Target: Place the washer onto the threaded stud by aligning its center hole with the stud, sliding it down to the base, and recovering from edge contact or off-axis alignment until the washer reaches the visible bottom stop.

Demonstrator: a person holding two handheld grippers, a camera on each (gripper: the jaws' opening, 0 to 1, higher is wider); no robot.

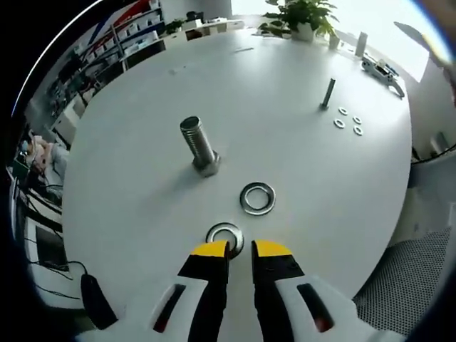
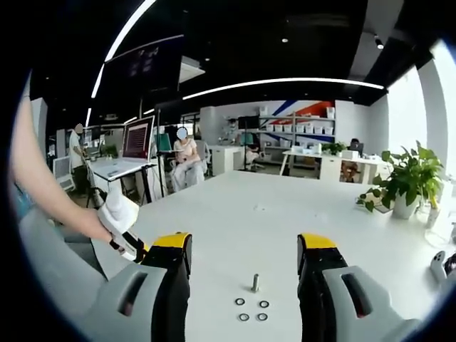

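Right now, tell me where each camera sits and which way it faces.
Left gripper view: rides the left gripper, looking down at the table, big bolt and two washers; jaws nearly shut at the near washer.
Right gripper view: rides the right gripper, facing level across the table into the room; jaws open, the person's arm at left.
Shared: small stud with three small washers.
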